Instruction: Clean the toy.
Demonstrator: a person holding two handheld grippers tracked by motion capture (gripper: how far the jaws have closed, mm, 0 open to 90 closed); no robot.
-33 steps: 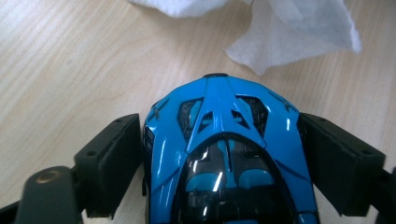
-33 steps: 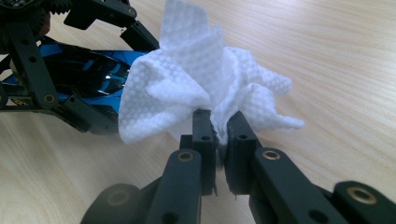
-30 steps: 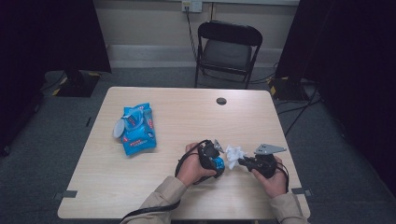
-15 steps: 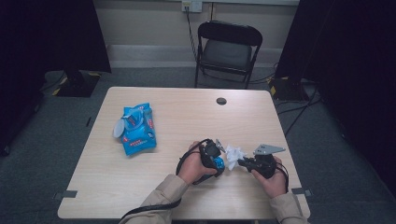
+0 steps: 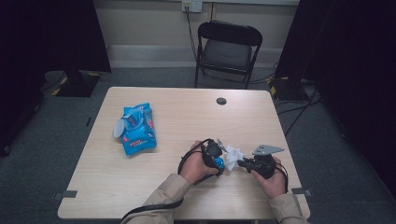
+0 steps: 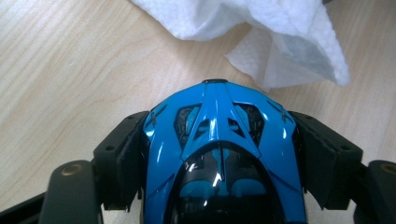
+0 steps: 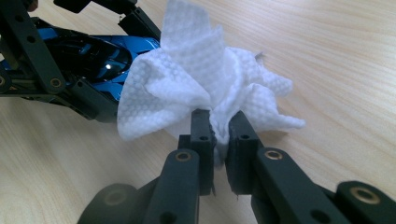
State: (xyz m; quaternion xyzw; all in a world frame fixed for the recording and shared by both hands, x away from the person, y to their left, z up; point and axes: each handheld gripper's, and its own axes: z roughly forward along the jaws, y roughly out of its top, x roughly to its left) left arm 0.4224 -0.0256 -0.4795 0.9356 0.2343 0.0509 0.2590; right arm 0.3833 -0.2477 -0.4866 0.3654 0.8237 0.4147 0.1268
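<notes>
My left gripper (image 5: 215, 156) holds a glossy blue toy car (image 6: 219, 140) nose outward. The jaws have just been closing on it, and both pads press its sides. A crumpled white wipe (image 7: 196, 70) lies against the car's front (image 7: 93, 51). My right gripper (image 7: 219, 123) is shut on the wipe's bunched middle. In the high view both hands meet near the table's front right, with the wipe (image 5: 232, 156) between the left gripper's car (image 5: 218, 162) and the right gripper (image 5: 240, 163). The wipe's edge (image 6: 261, 28) hangs just beyond the car's nose.
A blue pack of wipes (image 5: 136, 128) with its lid flipped open lies on the left half of the wooden table (image 5: 187, 116). A black round grommet (image 5: 221, 101) sits near the far edge. A black folding chair (image 5: 229, 46) stands behind the table.
</notes>
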